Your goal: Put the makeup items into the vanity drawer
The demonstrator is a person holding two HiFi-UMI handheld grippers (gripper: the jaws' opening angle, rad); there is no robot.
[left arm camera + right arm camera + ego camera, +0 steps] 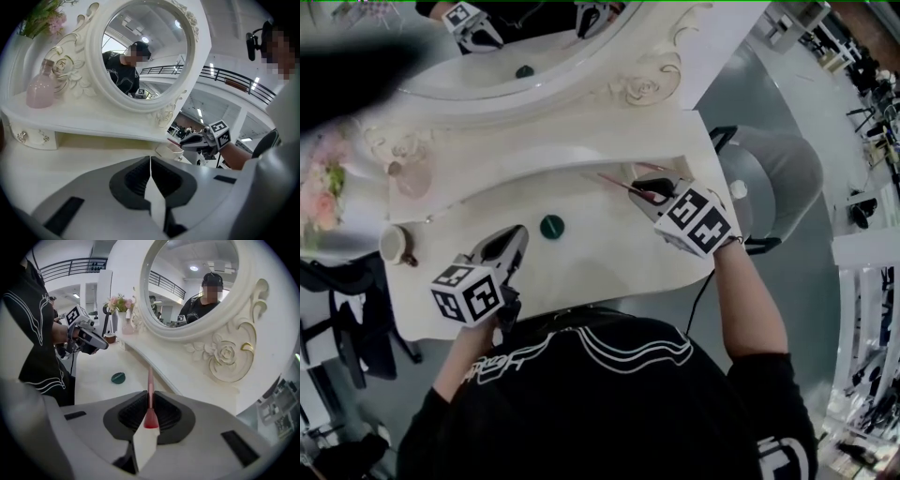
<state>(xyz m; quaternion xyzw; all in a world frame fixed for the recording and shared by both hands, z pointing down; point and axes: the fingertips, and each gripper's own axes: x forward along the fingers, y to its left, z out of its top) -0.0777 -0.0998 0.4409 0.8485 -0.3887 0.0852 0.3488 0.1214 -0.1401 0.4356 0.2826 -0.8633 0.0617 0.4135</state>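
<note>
**Vanity counter (600,267), contents from left to right**

1. Left gripper (516,234) (150,161). It is over the front-left of the counter. The jaws are pressed together with nothing between them.

2. Green round makeup piece (551,226) (118,377). It lies flat on the counter just beyond the left gripper's tip, apart from it and not yet in any drawer.
   - Handling (judged): small, light and rigid. The low profile and smooth top make it likely to skid if nudged.
   - Hold (judged): best taken across its rim, with the jaws coming down on either side.

3. Slim pink makeup stick (623,185) (150,380), either a brush or a pencil; which one cannot be told. It is held off the counter under the mirror shelf.
   - Handling (judged): very light, stiff and thin. It is liable to pivot if gripped at 1 point.
   - Hold: taken near its thicker red end, so the long shaft runs forward past the jaws.

4. Right gripper (649,194) (149,397). It is at the right end of the counter. The jaws are nearly together and clamped on the pink stick.

5. Small white drawer (177,151). It appears to be pulled out beneath the shelf, just beside the right gripper. Its inside is not visible.
</note>
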